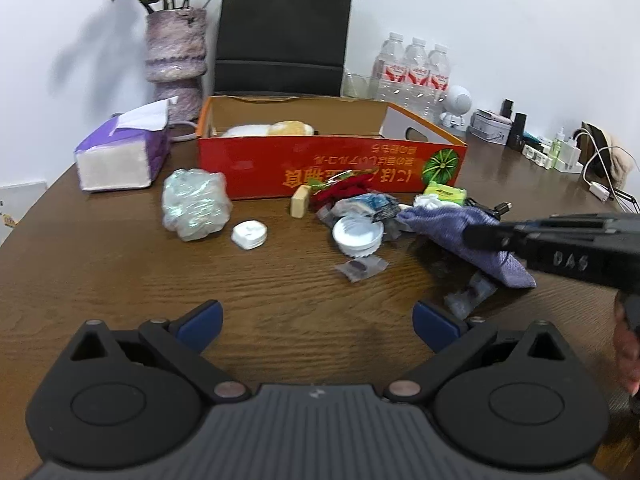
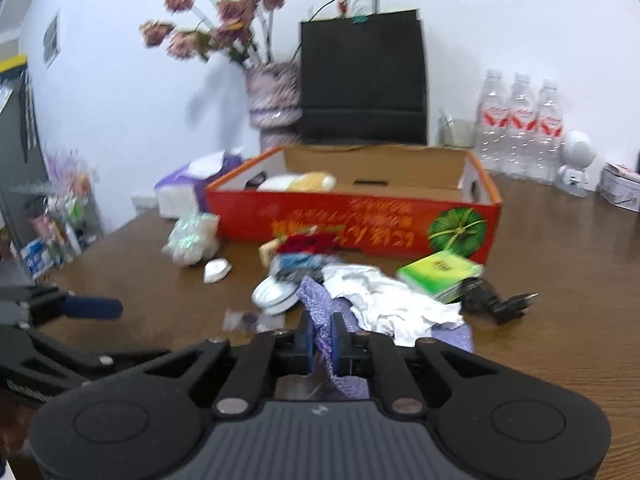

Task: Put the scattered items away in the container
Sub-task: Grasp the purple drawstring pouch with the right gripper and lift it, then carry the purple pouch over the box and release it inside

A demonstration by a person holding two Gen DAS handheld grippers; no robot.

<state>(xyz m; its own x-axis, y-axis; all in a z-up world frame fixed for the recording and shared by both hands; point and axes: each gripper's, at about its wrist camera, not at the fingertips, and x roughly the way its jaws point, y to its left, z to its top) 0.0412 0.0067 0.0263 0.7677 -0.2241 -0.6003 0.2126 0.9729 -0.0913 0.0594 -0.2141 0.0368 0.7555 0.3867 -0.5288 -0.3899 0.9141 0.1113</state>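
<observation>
The right gripper [image 2: 322, 344] had its blue pads pinched tight on a fold of the purple cloth [image 2: 320, 300], which bunched up between them and trailed out over the brown table [image 2: 560, 340]. A crumpled white cloth [image 2: 384, 300] lay on top of the purple one, and just to its right sat a green packet [image 2: 440, 272] with a black cable [image 2: 496, 300] beside it. The left gripper [image 1: 318, 326] hung over bare wood nearer the table's edge, its jaws spread wide with nothing between them. Ahead of both stood the orange box [image 1: 332, 164], open at the top, with a white and yellowish bundle [image 1: 268, 129] already lying in its left end. The rest of the clutter sat on the table in front of the box: a crinkled clear plastic bag [image 1: 196, 204], a small white case [image 1: 249, 234], a round white lid [image 1: 357, 235], a tan block [image 1: 300, 201], something red [image 1: 344, 190] and a small clear sachet [image 1: 362, 268]. A purple tissue pack [image 1: 120, 152] rested to the left of the box, and a black paper bag [image 1: 282, 32], a vase of dried flowers [image 1: 176, 52] and water bottles [image 1: 412, 72] stood behind it against the wall.
</observation>
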